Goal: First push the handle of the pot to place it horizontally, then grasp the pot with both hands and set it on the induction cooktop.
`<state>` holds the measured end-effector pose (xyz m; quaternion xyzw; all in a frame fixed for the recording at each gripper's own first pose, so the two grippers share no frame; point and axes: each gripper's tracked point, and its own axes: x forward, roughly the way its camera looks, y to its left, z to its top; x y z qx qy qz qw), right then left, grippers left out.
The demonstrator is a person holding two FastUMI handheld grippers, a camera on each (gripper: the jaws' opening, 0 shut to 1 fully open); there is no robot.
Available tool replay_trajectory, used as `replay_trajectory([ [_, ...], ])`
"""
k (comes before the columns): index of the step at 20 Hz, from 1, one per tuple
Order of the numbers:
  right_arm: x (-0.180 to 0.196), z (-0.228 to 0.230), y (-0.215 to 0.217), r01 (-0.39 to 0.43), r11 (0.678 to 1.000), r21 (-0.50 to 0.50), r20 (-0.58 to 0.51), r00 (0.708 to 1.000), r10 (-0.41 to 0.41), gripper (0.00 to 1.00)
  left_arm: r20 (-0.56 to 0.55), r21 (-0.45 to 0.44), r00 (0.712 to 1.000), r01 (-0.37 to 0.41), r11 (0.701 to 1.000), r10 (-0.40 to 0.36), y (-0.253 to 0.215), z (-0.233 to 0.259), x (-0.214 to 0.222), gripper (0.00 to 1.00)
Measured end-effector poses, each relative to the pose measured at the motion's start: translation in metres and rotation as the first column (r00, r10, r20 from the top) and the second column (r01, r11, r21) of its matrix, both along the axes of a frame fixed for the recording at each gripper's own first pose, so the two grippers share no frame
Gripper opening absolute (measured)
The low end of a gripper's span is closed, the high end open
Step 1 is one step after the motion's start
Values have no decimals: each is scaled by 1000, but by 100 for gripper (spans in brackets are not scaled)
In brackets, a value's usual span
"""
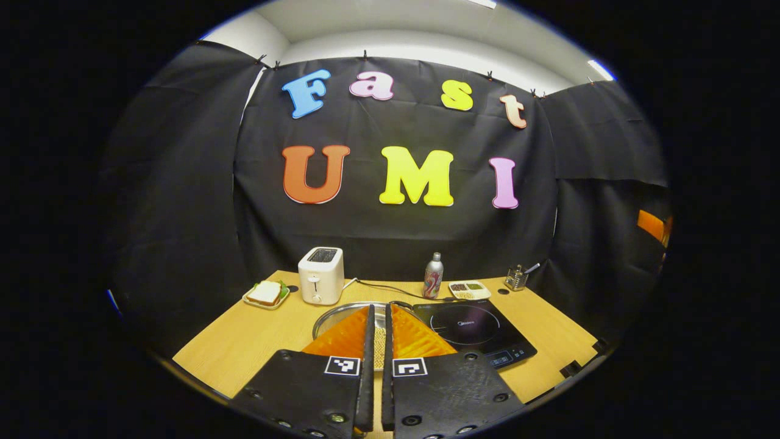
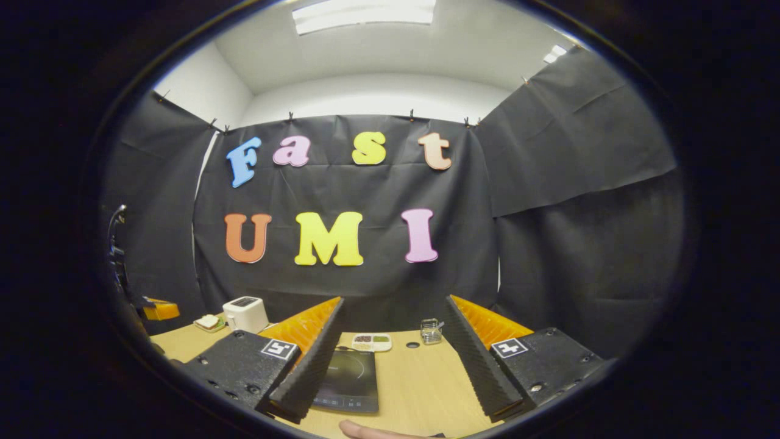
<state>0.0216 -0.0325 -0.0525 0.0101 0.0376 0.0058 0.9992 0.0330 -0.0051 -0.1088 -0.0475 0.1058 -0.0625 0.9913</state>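
On the far left of the wooden table (image 1: pixel 244 341) in the left gripper view sits a sandwich plate (image 1: pixel 265 295), then a white toaster (image 1: pixel 321 275). Just right of these, near the table's middle, the pot (image 1: pixel 332 316) shows as a shallow, round metal rim, largely hidden behind the left gripper (image 1: pixel 379 311), whose fingers are closed together on nothing, with a thin slit between them. The pot's handle cannot be made out, so its present direction cannot be told. In judgement, the pot is rigid steel, moderately heavy, with a smooth wall likely to slip under a pinch; the rim at two opposite sides offers the sounder two-handed hold, and the handle should yield to a sideways push from closed fingers. The pot lies just beside the left edge of the induction cooktop (image 1: pixel 472 326), a dark glass slab with a control strip at its near edge, so the carry is short. Behind the cooktop stand a metal bottle (image 1: pixel 433 275), a divided condiment dish (image 1: pixel 468 289) and a small wire holder (image 1: pixel 516 278). In the right gripper view, the right gripper (image 2: pixel 393 305) stands wide open and empty, its fingers framing the cooktop and bare table; a fingertip (image 2: pixel 365 430) shows at the bottom edge.
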Motion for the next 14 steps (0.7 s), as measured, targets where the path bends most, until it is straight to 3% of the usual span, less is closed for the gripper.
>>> replay_trajectory([
  [1,1,-1,0,-2,1000,1,-2,1000,2,96,-22,7,1000,3,1000,-3,0,-8,3,0],
  [6,5,-8,0,-6,1000,4,-6,1000,6,96,-181,49,983,24,998,-14,-2,-78,15,0],
  [10,8,-13,-1,2,999,-49,23,1000,-1,96,-358,49,933,48,998,-28,-4,-143,17,0],
  [12,8,-16,1,0,998,-65,25,1000,1,100,-406,32,913,49,998,-31,-4,-163,16,0],
  [14,9,-20,3,-7,998,-58,19,1000,9,96,-434,21,900,50,999,-36,-3,-176,14,0],
])
